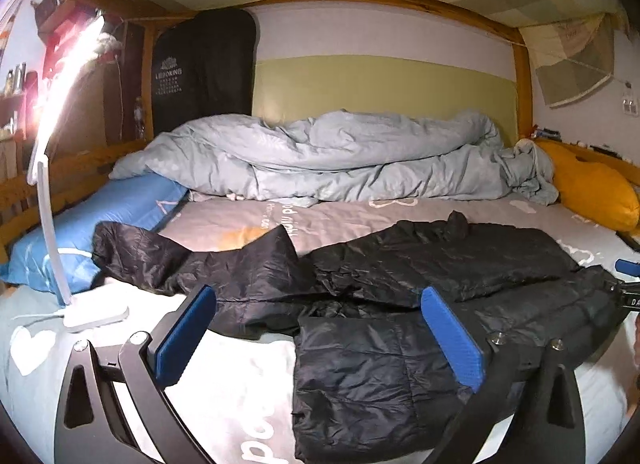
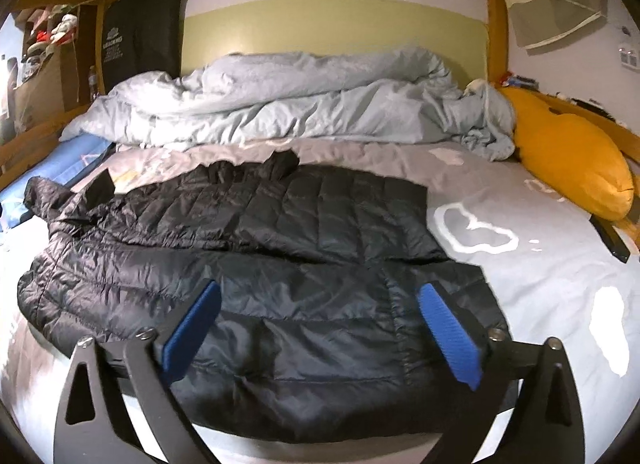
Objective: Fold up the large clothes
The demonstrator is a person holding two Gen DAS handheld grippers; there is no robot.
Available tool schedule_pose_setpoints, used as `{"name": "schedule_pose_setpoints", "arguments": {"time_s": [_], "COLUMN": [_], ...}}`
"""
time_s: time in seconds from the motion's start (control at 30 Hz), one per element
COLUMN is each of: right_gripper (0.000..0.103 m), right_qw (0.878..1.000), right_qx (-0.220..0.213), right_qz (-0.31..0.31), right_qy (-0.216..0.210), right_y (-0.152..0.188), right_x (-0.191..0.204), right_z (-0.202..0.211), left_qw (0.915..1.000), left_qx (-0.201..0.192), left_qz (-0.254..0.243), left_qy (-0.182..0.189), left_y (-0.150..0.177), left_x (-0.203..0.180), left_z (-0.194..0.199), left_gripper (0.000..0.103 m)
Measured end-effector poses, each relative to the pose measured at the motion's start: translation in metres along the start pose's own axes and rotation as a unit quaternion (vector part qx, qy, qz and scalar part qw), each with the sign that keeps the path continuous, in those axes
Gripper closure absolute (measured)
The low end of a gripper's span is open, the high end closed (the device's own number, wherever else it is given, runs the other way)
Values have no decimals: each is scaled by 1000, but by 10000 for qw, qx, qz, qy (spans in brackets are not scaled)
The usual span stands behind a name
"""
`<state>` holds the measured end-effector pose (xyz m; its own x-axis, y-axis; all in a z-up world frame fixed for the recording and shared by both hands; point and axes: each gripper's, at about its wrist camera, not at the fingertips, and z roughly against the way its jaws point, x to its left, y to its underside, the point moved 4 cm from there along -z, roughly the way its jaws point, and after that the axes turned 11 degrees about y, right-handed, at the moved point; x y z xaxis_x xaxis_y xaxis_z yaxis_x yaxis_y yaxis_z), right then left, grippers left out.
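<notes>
A black quilted puffer jacket (image 2: 256,264) lies spread flat on the grey printed bedsheet (image 2: 540,284), filling the middle and lower left of the right wrist view. The right gripper (image 2: 320,328) hovers over its near edge with both blue pads (image 2: 448,336) spread wide and nothing pinched between them; the fabric lies below the gap. In the left wrist view the left gripper (image 1: 316,336) is likewise wide open above the jacket (image 1: 400,304), its right pad over the black fabric and its left pad over bare sheet (image 1: 240,384) beside the garment's edge. Only this view shows a white desk lamp (image 1: 80,304) glaring at the left edge, with one sleeve (image 1: 160,252) stretching towards it across a blue pillow (image 1: 100,224), and a sliver of the other gripper at the far right. The right wrist view alone shows the jacket's straight right edge and the sheet's white heart outline (image 2: 476,228). A crumpled pale blue duvet (image 2: 288,100) is heaped along the back, with an orange pillow (image 2: 572,160) at the right. The lamp's glare washes out the upper left of the left wrist view, and the jacket's near edge is partly hidden behind the gripper frames.
</notes>
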<state>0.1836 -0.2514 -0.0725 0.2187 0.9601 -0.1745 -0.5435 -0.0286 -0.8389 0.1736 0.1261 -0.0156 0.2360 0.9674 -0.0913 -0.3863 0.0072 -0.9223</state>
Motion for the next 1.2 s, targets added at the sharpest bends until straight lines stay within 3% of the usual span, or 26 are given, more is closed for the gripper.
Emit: {"name": "schedule_pose_setpoints", "arguments": {"time_s": [0.13,0.27,0.43,0.57,0.7,0.8,0.93,1.07,1.17,1.2], "right_gripper": [1,1,1,1,1,1,1,1,1,1], "right_qw": [9999,9997,9997,9995,9976,9956,9969,9971,9967,9968], "right_qx": [-58,-9,36,101,435,606,589,697,777,773], "right_qz": [-110,-221,-213,-267,-544,-678,-501,-296,-163,-115], "right_qy": [47,80,140,161,-31,-233,-166,-118,-175,-169], "right_y": [-2,-4,-5,-6,-4,-4,-1,8,13,14], "right_x": [-8,-16,-24,-32,-38,-37,-30,-19,-10,-7], "right_z": [1,-5,-12,-19,-29,-32,-33,-40,-44,-44], "left_qw": [9999,9988,9982,9975,9938,9852,9774,9711,9663,9649], "left_qx": [72,304,463,501,710,838,830,1060,1228,1309], "left_qz": [69,104,285,488,805,1378,1650,1878,2142,2182], "left_qy": [58,363,252,45,-306,-582,-1033,-1022,-724,-647], "left_y": [-1,-12,-24,-29,-25,-18,-6,10,25,30], "left_x": [1,2,27,64,112,160,210,238,248,249], "left_z": [-5,-20,-44,-68,-99,-117,-130,-147,-162,-167], "left_gripper": [0,0,0,0,0,0,0,0,15,26]}}
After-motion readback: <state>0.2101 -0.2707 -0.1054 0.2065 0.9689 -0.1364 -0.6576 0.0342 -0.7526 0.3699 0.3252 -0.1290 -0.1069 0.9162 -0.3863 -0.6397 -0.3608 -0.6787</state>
